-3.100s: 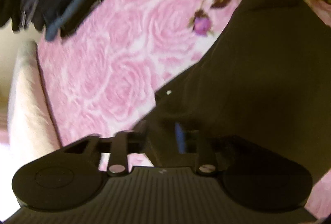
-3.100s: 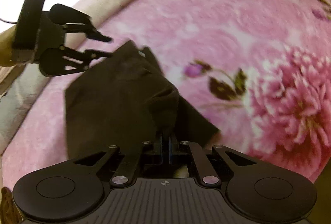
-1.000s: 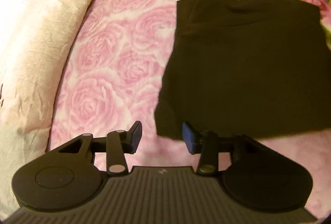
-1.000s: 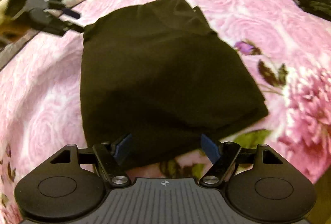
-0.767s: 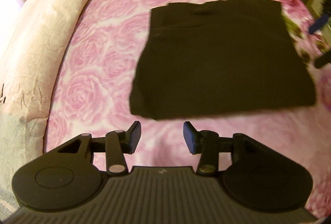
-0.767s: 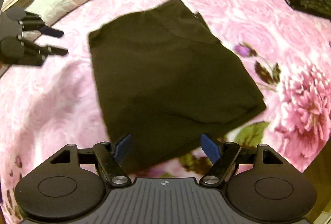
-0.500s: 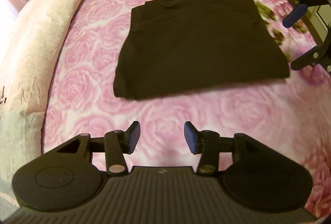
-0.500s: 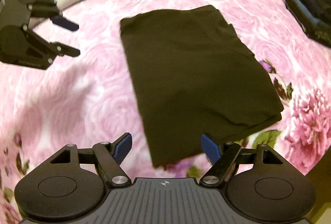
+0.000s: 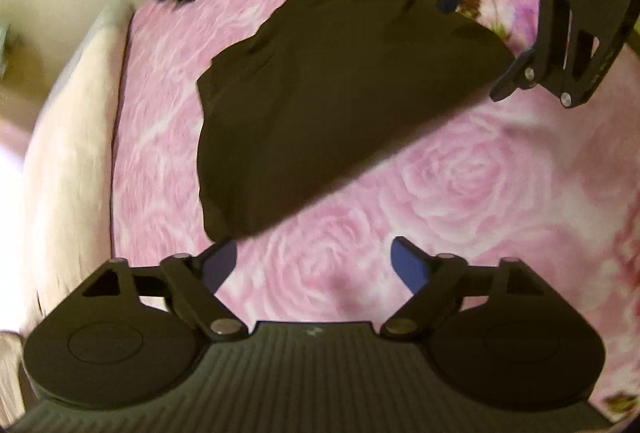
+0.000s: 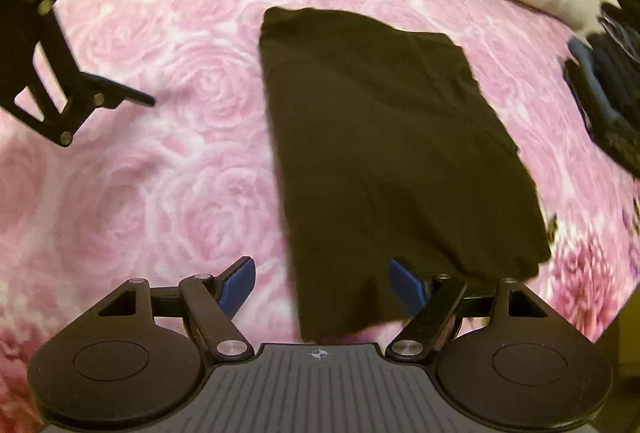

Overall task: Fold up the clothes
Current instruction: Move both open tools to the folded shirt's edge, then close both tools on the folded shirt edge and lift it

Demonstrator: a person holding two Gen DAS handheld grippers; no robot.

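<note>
The black garment [image 10: 392,153] lay folded flat on the pink bed [image 10: 160,173]. Beside it the left gripper [image 9: 316,265] was opening, empty; the right gripper [image 10: 320,281] stood wide, empty. Another fold probably remained.

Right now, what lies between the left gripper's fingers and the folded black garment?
Only bare pink rose bedspread. In the left wrist view the left gripper, its fingers opening on nothing, sits just short of the black garment.
</note>
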